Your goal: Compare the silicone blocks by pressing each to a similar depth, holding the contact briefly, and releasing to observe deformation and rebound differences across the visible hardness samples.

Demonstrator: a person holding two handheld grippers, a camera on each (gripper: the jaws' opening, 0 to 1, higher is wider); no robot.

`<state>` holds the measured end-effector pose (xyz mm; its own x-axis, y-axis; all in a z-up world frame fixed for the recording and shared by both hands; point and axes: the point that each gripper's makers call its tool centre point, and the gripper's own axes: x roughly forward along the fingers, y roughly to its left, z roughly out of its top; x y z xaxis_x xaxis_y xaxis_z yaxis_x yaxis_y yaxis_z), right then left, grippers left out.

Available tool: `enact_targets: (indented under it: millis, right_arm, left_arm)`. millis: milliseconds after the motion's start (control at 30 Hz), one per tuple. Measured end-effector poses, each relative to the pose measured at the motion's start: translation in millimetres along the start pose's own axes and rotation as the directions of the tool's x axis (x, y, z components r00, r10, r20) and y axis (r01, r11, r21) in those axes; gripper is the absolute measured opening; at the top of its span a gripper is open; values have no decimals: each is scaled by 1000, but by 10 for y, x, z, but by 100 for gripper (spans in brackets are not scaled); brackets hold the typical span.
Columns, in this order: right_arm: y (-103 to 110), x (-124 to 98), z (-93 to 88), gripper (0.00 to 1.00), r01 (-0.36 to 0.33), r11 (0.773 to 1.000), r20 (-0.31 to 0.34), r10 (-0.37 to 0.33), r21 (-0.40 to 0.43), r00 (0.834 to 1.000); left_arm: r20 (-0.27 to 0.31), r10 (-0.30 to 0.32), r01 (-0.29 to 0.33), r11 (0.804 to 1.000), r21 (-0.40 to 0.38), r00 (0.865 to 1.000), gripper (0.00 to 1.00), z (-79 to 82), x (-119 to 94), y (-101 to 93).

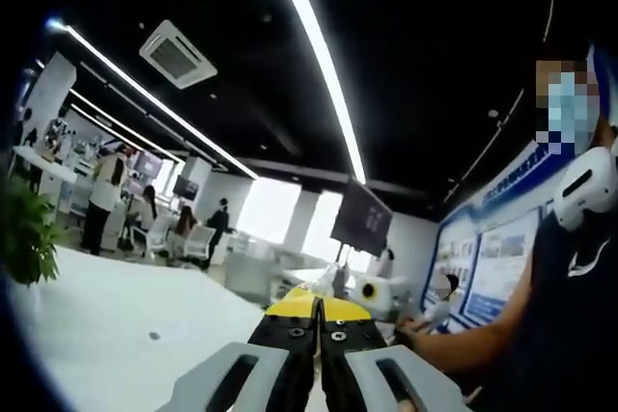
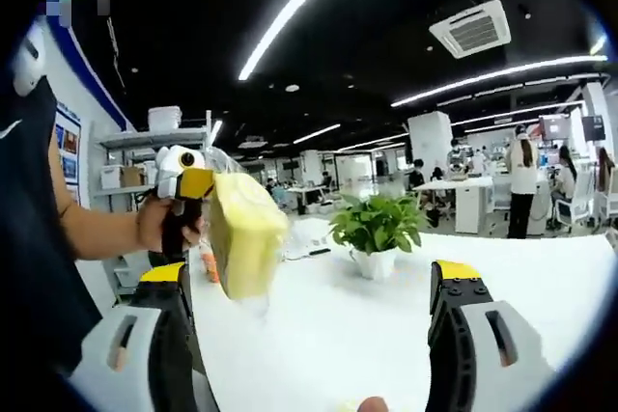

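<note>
Pale yellow silicone block [image 2: 246, 233], blurred in the right gripper view, off the white counter [image 2: 541, 287] and up in the air above its left edge as that view frames it, not lying flat for a press. Appears pinched at the tip of the left claw [image 2: 196, 183], carried by a hand [image 2: 159, 224]; seen from the left gripper view, that claw [image 1: 319, 311] with its jaws drawn tight together, no gap to be seen. Right claw [image 2: 309, 272] spread wide, nothing between the jaws, facing the block and a potted plant [image 2: 375, 229] set well back from the near edge. Main risk, as a judgement: a press against a block hanging from a narrow pinch, likely to swing or twist it out of the grip and drop it over the counter's edge. Also likely: uneven depth, since a free-hanging sample gives way as a whole and masks its own deformation and rebound. A squeeze by the holding claw could pre-deform the silicone too, spoiling any comparison. Can't tell where the other hardness samples lie, so a blind set-down could land on one.
</note>
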<state>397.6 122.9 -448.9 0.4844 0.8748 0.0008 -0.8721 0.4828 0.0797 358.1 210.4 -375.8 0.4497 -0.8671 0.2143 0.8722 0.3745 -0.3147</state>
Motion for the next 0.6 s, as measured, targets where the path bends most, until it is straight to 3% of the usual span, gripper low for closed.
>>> enact_targets:
  millis: [233, 433, 600]
  right_arm:
    - [-235, -295, -199, 96, 100, 995, -40, -101, -24, 994]
    - [-493, -586, -500, 96, 233, 971, -97, -237, -52, 967]
    - [-546, -788, -741, 96, 284, 958, -128, -286, -29, 950]
  left_arm:
    - [12, 43, -43, 999, -14, 999, 0, -26, -41, 125]
    - [8, 87, -86, 996, -36, 996, 0, -85, -68, 262]
    - [-2, 98, -98, 994, -48, 995, 0, -154, -73, 327]
